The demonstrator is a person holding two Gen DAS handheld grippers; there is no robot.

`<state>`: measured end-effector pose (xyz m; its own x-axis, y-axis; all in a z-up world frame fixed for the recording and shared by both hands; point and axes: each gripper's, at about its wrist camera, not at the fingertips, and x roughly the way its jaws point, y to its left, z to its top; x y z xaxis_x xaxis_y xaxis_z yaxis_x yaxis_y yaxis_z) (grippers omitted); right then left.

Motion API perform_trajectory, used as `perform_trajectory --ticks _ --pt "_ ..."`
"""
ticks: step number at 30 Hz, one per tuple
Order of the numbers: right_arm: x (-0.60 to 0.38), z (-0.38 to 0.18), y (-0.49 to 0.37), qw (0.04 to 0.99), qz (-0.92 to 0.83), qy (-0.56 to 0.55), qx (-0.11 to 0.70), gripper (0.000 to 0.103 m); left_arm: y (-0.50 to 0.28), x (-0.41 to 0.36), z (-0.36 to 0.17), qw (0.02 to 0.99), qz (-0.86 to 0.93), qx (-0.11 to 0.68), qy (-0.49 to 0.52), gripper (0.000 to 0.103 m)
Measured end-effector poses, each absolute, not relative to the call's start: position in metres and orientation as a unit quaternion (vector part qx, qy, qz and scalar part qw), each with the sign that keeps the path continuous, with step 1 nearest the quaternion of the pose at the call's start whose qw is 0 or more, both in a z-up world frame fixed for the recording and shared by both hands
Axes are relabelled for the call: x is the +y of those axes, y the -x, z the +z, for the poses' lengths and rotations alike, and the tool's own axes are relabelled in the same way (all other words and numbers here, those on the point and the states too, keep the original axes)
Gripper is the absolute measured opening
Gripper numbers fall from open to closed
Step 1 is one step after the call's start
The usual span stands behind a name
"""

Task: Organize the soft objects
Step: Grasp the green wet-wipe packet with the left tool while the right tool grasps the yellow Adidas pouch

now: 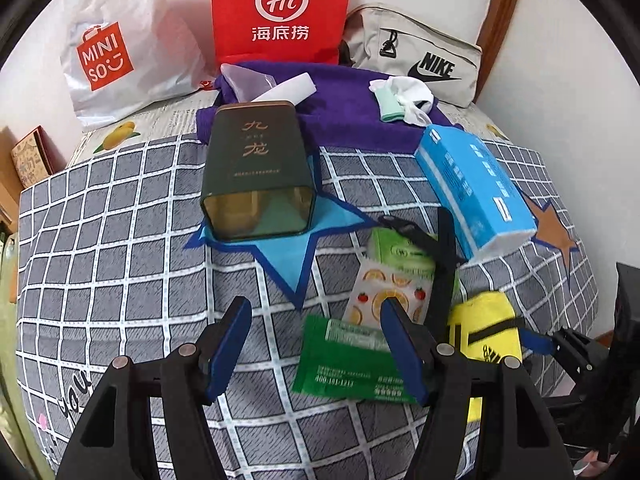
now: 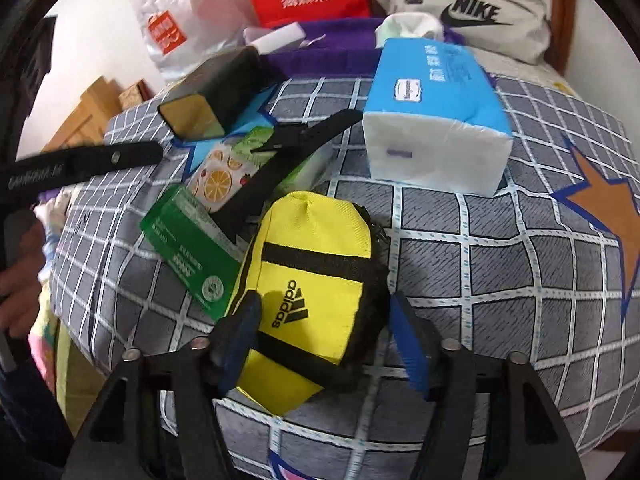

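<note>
A yellow Adidas pouch [image 2: 316, 280] with black trim lies on the checked bedspread [image 2: 480, 264]. My right gripper [image 2: 324, 340] is open around its near end; the left pad overlaps the pouch edge and the right pad stands just clear of it. In the left wrist view the pouch [image 1: 484, 328] lies to the right. My left gripper [image 1: 320, 348] hovers open over the bed, nothing held, its right finger above a flat green packet [image 1: 344, 364]. A fruit-print packet [image 1: 384, 292] and a green tissue pack [image 1: 400, 256] lie beyond, under a black strap [image 1: 444, 248].
A blue tissue pack [image 1: 472, 184] and a dark green tin [image 1: 256, 172] lie mid-bed. Behind are a purple towel [image 1: 348, 116], a white and mint cloth bundle [image 1: 400, 96], a Nike bag [image 1: 424, 56], a red paper bag [image 1: 280, 12] and a white Miniso bag [image 1: 120, 52].
</note>
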<state>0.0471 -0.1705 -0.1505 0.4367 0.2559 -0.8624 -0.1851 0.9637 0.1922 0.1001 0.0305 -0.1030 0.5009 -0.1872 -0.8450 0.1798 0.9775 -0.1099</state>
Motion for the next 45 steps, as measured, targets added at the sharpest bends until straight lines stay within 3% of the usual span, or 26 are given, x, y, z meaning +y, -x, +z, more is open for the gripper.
perform_trajectory --ticks 2,10,12,15,20,29,42,45 --pt "-0.165 -0.149 -0.046 0.845 0.132 -0.048 0.517 0.079 -0.096 0.033 -0.104 0.866 -0.11 0.488 0.003 0.065" --pt "-0.137 -0.159 -0.052 0.853 0.103 -0.01 0.511 0.09 -0.089 0.048 -0.114 0.862 -0.117 0.493 0.022 0.065" --pt "-0.132 -0.16 -0.051 0.857 0.098 0.015 0.506 0.089 -0.087 0.049 -0.118 0.86 -0.121 0.495 0.023 0.065" --pt "-0.132 -0.16 -0.048 0.863 0.104 0.047 0.491 0.081 -0.083 0.051 -0.128 0.853 -0.123 0.506 0.029 0.065" --pt "-0.152 -0.155 -0.043 0.864 0.113 0.029 0.49 0.076 -0.069 0.054 -0.141 0.834 -0.138 0.528 0.082 0.065" --pt "-0.182 -0.14 -0.044 0.877 0.094 0.037 0.469 0.076 -0.062 0.021 -0.152 0.828 -0.133 0.537 0.093 0.065" --pt "-0.22 -0.15 -0.043 0.872 0.097 -0.01 0.479 0.076 -0.102 -0.03 -0.149 0.831 -0.1 0.544 0.055 0.076" --pt "-0.226 -0.15 -0.043 0.871 0.098 -0.02 0.481 0.076 -0.107 -0.041 -0.151 0.832 -0.091 0.546 0.041 0.082"
